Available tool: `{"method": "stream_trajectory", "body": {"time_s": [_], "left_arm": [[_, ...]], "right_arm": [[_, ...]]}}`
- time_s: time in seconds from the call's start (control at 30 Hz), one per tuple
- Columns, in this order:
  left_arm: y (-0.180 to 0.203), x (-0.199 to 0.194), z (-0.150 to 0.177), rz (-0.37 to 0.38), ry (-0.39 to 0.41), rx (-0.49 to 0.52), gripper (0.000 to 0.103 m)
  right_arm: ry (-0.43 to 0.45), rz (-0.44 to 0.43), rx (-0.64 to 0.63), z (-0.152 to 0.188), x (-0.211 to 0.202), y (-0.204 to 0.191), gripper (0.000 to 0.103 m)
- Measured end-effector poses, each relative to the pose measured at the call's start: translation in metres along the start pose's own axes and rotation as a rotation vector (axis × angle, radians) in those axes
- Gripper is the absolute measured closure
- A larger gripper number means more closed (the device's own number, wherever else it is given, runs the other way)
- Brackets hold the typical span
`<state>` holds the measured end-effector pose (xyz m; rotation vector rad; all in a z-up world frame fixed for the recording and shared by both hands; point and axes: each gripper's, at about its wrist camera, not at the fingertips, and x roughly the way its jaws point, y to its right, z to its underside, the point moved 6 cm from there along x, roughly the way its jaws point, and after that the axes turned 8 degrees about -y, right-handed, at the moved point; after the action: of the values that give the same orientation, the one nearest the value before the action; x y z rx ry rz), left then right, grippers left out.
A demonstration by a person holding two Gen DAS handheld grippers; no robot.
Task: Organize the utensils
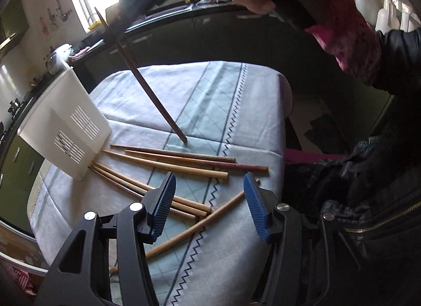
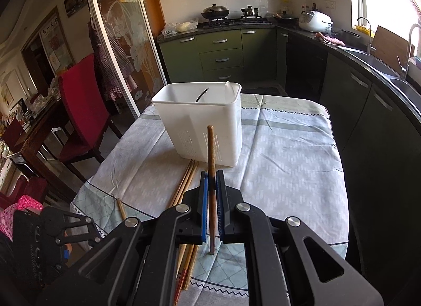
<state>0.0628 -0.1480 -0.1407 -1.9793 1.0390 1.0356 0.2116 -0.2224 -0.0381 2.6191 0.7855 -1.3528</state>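
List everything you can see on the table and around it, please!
Loose chopsticks: about seven, light brown wood, one with a reddish end, lying on the cloth beside the holder.
Held chopstick: one, darker brown, upright, tip on the cloth.
Utensil holder: one, white plastic, slotted sides, standing on the table, something dark inside.
Tablecloth: one, pale grey and mint with zigzag trim, over the table.
Chair: one, red, left of the table.
Rice cooker: one, white, on the counter.
Wok: one, dark, on the stove.
Left gripper: black with blue pads, open above the loose chopsticks.
Right gripper: black with blue pads, shut on the held chopstick.
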Motion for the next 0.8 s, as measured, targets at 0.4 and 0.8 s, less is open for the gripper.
{"method": "stream_trajectory", "body": {"time_s": [0.4, 0.8], "left_arm": [[0.023, 0.042, 0.011, 0.126, -0.127, 0.103, 0.065], [0.014, 0.061, 0.002, 0.19, -0.166, 0.104, 0.074]], "right_arm": [[-0.002, -0.012, -0.003, 0.001, -0.004, -0.002, 0.096], [0.019, -0.02, 0.007, -0.002, -0.019, 0.006, 0.096]]}}
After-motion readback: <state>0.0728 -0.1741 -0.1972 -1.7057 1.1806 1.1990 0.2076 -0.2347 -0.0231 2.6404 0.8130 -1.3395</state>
